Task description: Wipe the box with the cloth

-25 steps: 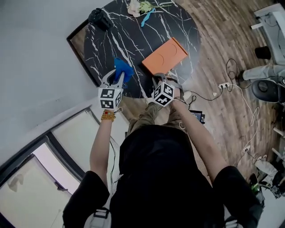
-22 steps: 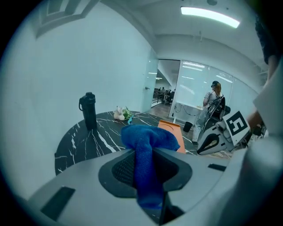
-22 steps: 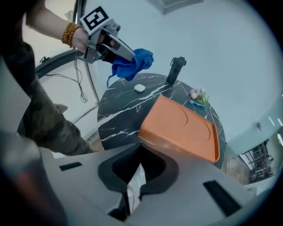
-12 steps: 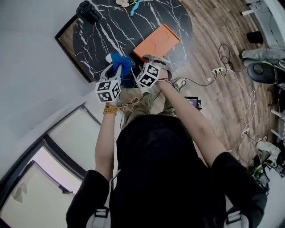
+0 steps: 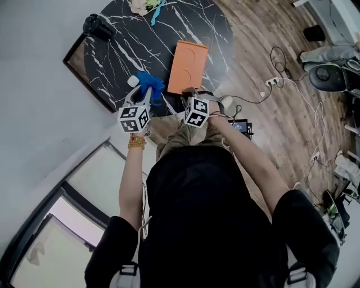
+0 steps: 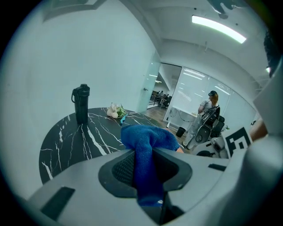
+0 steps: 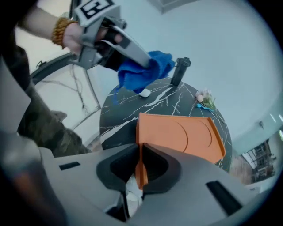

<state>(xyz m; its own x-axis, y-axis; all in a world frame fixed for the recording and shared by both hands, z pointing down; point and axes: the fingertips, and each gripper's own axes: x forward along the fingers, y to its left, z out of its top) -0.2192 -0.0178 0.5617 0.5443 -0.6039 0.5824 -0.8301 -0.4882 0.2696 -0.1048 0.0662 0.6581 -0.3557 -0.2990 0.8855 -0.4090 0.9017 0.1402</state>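
The orange box [image 5: 188, 66] lies flat on the black marble table [image 5: 124, 50]. My right gripper [image 5: 189, 97] is at its near edge. In the right gripper view the jaws have just been closing, and the right gripper [image 7: 140, 164] now pinches the edge of the orange box [image 7: 177, 134]. The blue cloth [image 5: 149, 84] hangs bunched from my left gripper [image 5: 142, 94], left of the box over the table's near rim. Up close, the left gripper [image 6: 148, 170] is shut on the blue cloth [image 6: 146, 145]. From the right, the blue cloth [image 7: 141, 70] hangs above the table.
A black bottle [image 5: 97, 27] stands at the table's far left, and flowers [image 5: 140, 5] lie at its far edge. A small white thing [image 7: 144, 92] lies under the cloth. Cables and a power strip [image 5: 270, 81] run over the wood floor on the right. A person [image 6: 208, 108] stands far off.
The orange box has turned on the table, its long side now running away from me. My right gripper came to its near edge and closed on it. The left gripper still holds the cloth.
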